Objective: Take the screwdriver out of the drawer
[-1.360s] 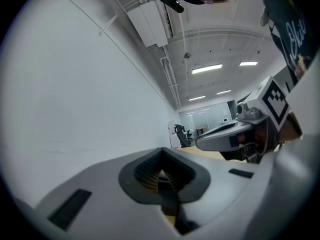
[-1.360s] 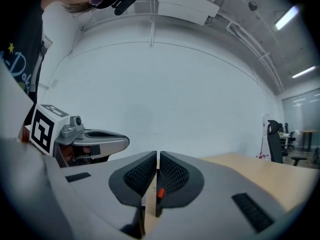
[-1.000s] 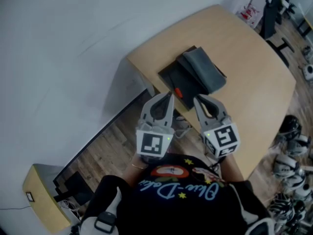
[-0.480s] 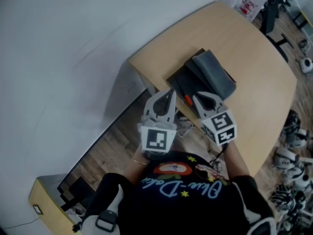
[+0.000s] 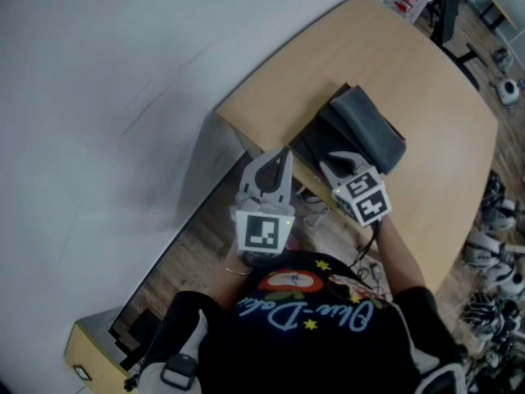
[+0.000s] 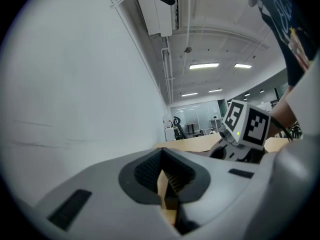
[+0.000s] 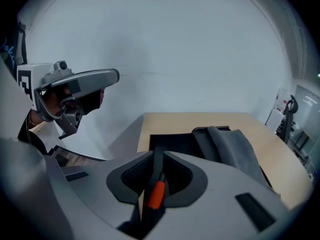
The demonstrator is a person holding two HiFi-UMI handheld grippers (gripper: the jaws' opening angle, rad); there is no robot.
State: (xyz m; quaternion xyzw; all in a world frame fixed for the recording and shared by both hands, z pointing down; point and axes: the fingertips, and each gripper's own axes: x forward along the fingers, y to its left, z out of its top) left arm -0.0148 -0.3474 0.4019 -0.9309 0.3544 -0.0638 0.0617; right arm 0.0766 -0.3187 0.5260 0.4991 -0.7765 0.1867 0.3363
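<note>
Right hand-held gripper [image 5: 327,163], closed, newly over drawer [image 5: 312,145]; left hand-held gripper [image 5: 284,152] closed too; screwdriver [image 7: 156,194] mostly hidden.

A light wooden tabletop [image 5: 414,56] is carrying a black drawer [image 5: 310,144] at its near edge, a grey cloth [image 5: 369,130] lying across it.

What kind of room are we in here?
Probably an office or lab: there's a big wooden table, strip lights on the ceiling, and glass-walled rooms with a desk chair further back.
</note>
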